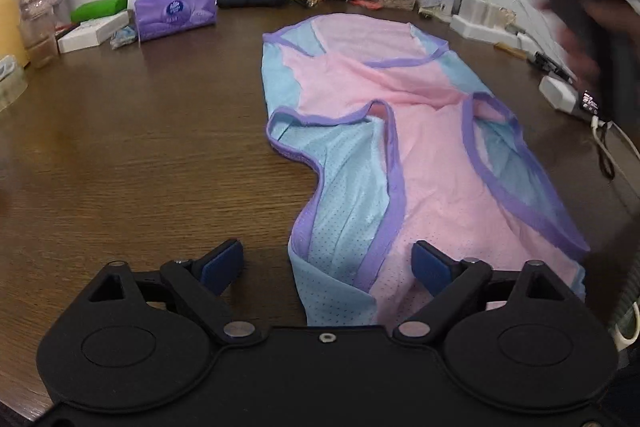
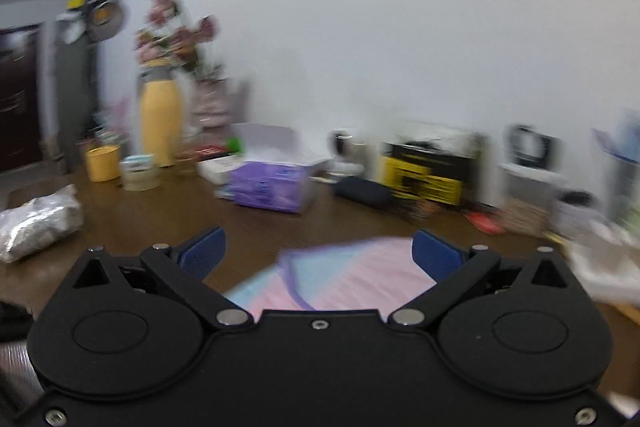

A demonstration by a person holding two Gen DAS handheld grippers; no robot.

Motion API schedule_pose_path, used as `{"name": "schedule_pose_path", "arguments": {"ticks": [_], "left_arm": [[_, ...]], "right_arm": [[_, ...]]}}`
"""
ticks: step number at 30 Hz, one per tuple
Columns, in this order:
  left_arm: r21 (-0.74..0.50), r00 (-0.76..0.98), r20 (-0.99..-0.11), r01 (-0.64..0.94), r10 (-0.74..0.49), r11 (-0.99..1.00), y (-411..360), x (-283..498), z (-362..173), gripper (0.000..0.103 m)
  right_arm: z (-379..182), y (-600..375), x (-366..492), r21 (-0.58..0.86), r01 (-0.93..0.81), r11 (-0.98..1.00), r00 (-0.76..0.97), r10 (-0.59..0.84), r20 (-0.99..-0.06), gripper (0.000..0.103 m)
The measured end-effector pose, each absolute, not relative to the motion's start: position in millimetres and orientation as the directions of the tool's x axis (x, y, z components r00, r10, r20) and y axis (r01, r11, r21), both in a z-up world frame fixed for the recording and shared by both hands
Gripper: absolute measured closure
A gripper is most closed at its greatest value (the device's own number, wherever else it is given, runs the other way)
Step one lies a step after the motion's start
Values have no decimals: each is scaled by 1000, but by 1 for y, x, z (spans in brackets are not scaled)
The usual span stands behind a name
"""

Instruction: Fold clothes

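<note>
Vest point(image 1: 404, 163): lies flat on the worktop point(image 1: 140, 155)
Left claw point(image 1: 328, 263): released, at vest's near end
Right claw point(image 2: 316, 253): released, above the vest

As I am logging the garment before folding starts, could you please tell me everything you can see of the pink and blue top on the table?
The top is a sleeveless vest of thin, finely perforated fabric: pink down the middle, light blue at the sides, purple binding on the neck and armholes. It lies lengthwise on the brown wooden table, mostly flat but rumpled. The left gripper is open above its near end, gripping nothing.
</note>
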State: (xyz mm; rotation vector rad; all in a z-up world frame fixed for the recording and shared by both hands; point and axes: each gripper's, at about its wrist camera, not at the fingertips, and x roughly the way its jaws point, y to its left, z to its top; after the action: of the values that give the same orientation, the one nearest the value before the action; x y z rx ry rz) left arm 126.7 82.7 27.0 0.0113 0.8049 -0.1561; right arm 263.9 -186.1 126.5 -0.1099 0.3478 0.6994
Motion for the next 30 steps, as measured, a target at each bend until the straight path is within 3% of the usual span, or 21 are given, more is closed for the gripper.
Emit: {"name": "schedule_pose_path", "arguments": {"ticks": [2, 4, 6, 8, 12, 17, 19, 22, 27, 30], "left_arm": [[-92, 688, -705, 153, -173, 984, 90, 127, 28, 43], [-154, 685, -691, 173, -231, 973, 99, 126, 27, 68], [-191, 671, -684, 212, -285, 958, 103, 126, 26, 78], [-232, 648, -671, 277, -360, 932, 108, 126, 24, 79], [-212, 628, -669, 353, -398, 912, 110, 126, 24, 81], [-231, 623, -666, 352, -411, 907, 112, 128, 24, 86], [-176, 639, -657, 387, -401, 905, 106, 122, 23, 86], [-200, 642, -653, 366, -402, 909, 107, 123, 23, 86], [-240, 633, -661, 331, -404, 912, 106, 125, 35, 96], [-215, 635, -617, 432, -465, 876, 81, 110, 59, 97]], "right_arm": [[115, -158, 290, 33, -665, 746, 678, 622, -392, 2], [102, -143, 304, 61, -689, 722, 635, 642, -429, 2], [89, -130, 317, 79, -698, 712, 605, 645, -467, 3], [76, -116, 333, 91, -699, 710, 584, 639, -501, 5], [54, -97, 352, 78, -721, 689, 531, 620, -577, 35], [32, -87, 375, 103, -693, 713, 504, 582, -638, 54], [25, -85, 376, 107, -694, 712, 495, 579, -647, 71], [22, -87, 375, 128, -685, 717, 494, 586, -642, 94], [48, -117, 377, 212, -637, 741, 539, 625, -565, 95], [71, -166, 375, 273, -590, 760, 588, 636, -499, 95]]}}
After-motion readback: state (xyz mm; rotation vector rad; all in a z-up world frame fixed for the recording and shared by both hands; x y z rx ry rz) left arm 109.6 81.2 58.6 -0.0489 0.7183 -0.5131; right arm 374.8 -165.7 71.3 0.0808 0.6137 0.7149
